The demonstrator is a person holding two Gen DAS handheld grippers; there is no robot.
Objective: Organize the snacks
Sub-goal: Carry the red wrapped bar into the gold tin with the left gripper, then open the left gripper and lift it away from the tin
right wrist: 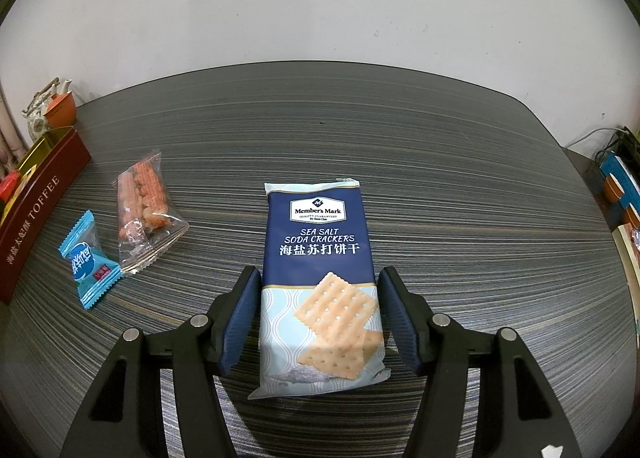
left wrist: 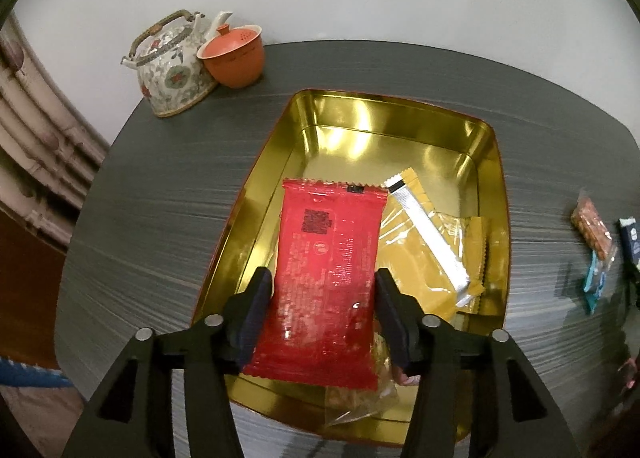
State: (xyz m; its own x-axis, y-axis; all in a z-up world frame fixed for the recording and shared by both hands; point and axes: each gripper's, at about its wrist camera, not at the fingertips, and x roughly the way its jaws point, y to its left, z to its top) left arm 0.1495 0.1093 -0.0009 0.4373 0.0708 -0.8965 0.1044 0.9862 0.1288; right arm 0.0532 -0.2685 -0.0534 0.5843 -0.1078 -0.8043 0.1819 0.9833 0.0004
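Two tools are at work over a grey striped table (right wrist: pixel 440 177). The left tool (left wrist: pixel 322 310) pinches a red snack packet (left wrist: pixel 326 278) by its long edges, holding it over the open gold-lined tin (left wrist: pixel 400 129), where a yellow packet (left wrist: pixel 436 258) and a clear-wrapped snack (left wrist: pixel 360 394) already lie. The right tool (right wrist: pixel 318 318) brackets a blue cracker pack (right wrist: pixel 320 278) (Member's Mark sea salt soda crackers) lying flat on the table; its fingers stand spread, a slight gap on each side. Left of it rest a clear bag of orange snacks (right wrist: pixel 142 205) and a small blue candy (right wrist: pixel 90 260), near the tin's dark red wall (right wrist: pixel 40 209). A floral teapot (left wrist: pixel 172 69) and an orange lidded cup (left wrist: pixel 234 53) stand behind the tin.
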